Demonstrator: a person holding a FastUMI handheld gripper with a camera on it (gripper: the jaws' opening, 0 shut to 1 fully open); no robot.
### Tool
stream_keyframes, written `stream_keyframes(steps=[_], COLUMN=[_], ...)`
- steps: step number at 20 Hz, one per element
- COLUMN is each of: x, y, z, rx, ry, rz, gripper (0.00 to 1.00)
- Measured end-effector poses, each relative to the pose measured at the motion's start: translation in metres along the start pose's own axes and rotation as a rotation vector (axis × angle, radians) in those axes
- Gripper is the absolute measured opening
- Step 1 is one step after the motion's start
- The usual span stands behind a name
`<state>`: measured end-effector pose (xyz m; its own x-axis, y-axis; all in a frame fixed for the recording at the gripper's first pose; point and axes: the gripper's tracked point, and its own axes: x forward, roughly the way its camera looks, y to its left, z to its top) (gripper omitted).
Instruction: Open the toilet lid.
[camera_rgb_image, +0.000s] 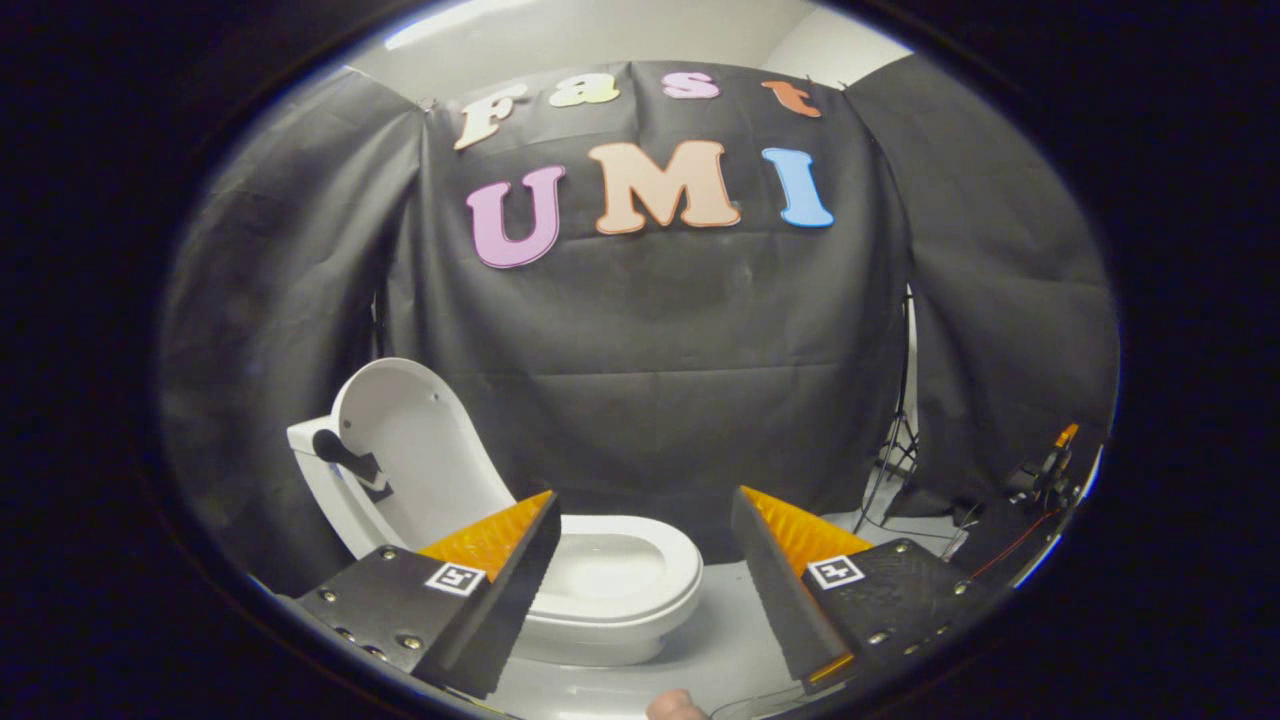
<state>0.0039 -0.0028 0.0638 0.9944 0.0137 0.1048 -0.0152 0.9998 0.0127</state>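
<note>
Toilet lid (415, 440) stands raised, leaning back against the white tank (305, 440), with a dark handle-like piece (345, 455) fixed on its near side. Below it the white seat and bowl (620, 575) lie uncovered, ahead of the tool's left finger and partly hidden behind it. The tool (645, 520) hangs released, its two fingers spread wide apart with nothing between them but the view of the bowl and the pale grey floor (730, 640). Black cloth (650, 380) drapes the booth's back and side walls in loose folds, under a light ceiling. On the right, a thin stand (895, 450) and some wires (1010, 530) sit on the floor by the cloth.
</note>
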Motion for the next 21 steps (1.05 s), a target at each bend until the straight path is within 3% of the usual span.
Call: stream_keyframes(steps=[21], x=[0.007], y=[0.025], z=[-0.009], rx=[-0.021], ry=[0.012], rz=[0.033], gripper=[1.0])
